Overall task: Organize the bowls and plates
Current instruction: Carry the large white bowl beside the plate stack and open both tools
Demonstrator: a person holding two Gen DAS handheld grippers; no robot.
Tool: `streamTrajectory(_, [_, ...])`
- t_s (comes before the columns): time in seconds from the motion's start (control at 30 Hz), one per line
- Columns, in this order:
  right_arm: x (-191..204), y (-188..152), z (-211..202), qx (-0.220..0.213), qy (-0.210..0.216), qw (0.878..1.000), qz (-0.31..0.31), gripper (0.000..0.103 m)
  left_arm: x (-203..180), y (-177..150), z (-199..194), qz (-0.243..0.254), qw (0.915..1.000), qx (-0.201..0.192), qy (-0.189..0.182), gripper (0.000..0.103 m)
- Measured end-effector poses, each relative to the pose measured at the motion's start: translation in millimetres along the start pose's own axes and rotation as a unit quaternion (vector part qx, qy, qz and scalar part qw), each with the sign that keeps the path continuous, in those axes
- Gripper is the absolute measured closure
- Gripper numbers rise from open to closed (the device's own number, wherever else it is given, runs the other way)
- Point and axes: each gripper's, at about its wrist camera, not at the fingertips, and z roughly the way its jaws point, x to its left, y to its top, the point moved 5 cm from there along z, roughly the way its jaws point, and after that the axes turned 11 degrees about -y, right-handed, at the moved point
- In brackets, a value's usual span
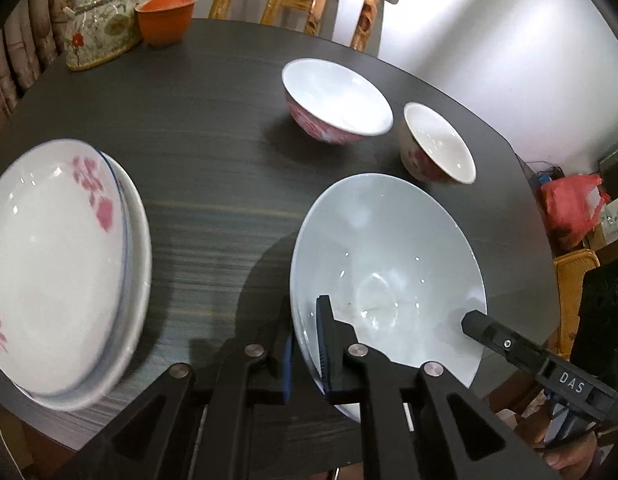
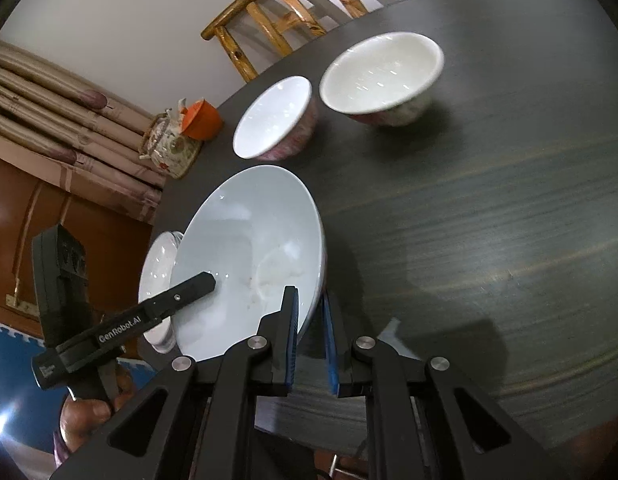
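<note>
Large pale-blue bowl (image 1: pixel 389 256) clamped at opposite rims between both tongs, tilted above table; two pink-patterned bowls (image 1: pixel 337 100) (image 1: pixel 439 142) upright beyond; stacked floral plates (image 1: pixel 57 264) left of left tongs.

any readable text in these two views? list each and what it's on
"DAS": white letters on the side of the right gripper, seen from the left wrist view.
"GenRobot.AI": white letters along the finger of the left gripper, seen from the right wrist view.
A small white mark at that gripper's base is too blurred to read.
The bowls, plates and teapot carry flower patterns only, no text.
</note>
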Motion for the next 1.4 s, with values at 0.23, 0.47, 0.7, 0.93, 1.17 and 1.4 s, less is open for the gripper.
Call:
streamTrajectory(0.23, [-20, -15, -6, -0.002, -0.008, 1.000, 0.000, 0.091, -9, -10, 8, 0.013, 0.9999, -0.003, 0.008, 0.093])
streamTrajectory(0.47, [-25, -19, -7, -0.004, -0.011, 1.000, 0.000, 0.091, -8, -20, 17, 0.018, 0.9997, -0.002, 0.014, 0.092])
streamTrajectory(0.7, [-24, -22, -7, -0.012, -0.015, 1.000, -0.004, 0.091, -13, -24, 16, 0.042, 0.9980, -0.015, 0.045, 0.086])
streamTrajectory(0.93, [-28, -16, -24, -0.061, -0.010, 0.998, -0.007, 0.088, -17, -21, 3, 0.084, 0.9899, -0.041, 0.106, 0.070])
streamTrajectory(1.17, [-41, -16, -40, -0.108, -0.038, 0.993, -0.028, 0.080, -17, -23, -4, 0.100, 0.9843, -0.055, 0.134, 0.063])
streamTrajectory(1.4, [-58, -27, -45, -0.150, -0.095, 0.982, -0.061, 0.077, -20, -27, -10, 0.113, 0.9802, -0.071, 0.147, 0.062])
